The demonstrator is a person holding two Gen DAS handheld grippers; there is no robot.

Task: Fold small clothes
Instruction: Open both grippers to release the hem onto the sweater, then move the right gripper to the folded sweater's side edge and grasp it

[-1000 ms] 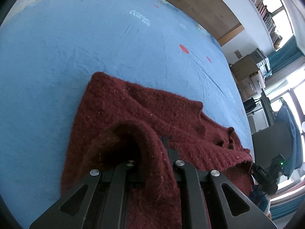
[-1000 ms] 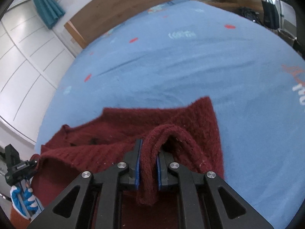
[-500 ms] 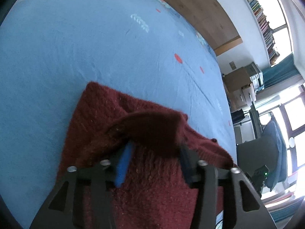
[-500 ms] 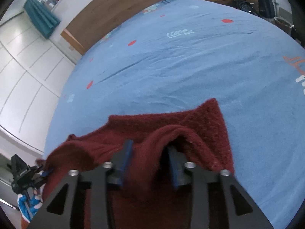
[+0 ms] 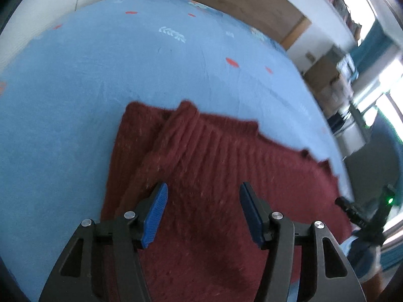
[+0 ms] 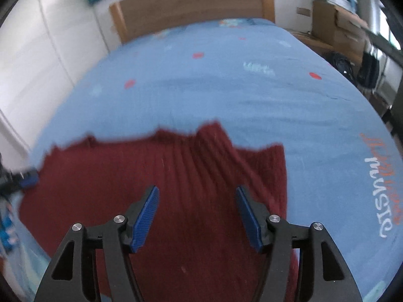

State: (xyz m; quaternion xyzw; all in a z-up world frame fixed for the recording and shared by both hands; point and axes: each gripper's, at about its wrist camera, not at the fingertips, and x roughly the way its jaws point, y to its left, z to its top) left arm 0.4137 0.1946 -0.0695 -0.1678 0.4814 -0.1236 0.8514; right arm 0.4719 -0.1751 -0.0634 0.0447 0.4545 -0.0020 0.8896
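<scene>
A dark red knitted sweater point(image 5: 216, 166) lies folded over on the blue bedsheet point(image 5: 75, 88). My left gripper point(image 5: 202, 188) hovers above it with blue pads point(image 5: 156, 214) apart and nothing between them; its jaws are opening. In the right wrist view the same sweater point(image 6: 151, 176) spreads below my right gripper point(image 6: 196, 191), whose jaws are also opening, empty, with blue pads point(image 6: 249, 216) clear of the knit. The left gripper shows small at the left edge point(image 6: 27, 178) of that view. The right gripper shows at the sweater's right end point(image 5: 362, 214) in the left wrist view.
A wooden headboard point(image 6: 191, 7) stands at the far end of the bed. White cupboard doors point(image 6: 37, 70) run along the left. Cardboard boxes point(image 6: 337, 22) and dark bags point(image 6: 367, 70) sit to the right of the bed. The sheet point(image 6: 252, 88) beyond the sweater is flat.
Both grippers were shut on raised folds of the sweater; both have let go and pulled back and up. The released fabric now lies flat on the sweater's body.
</scene>
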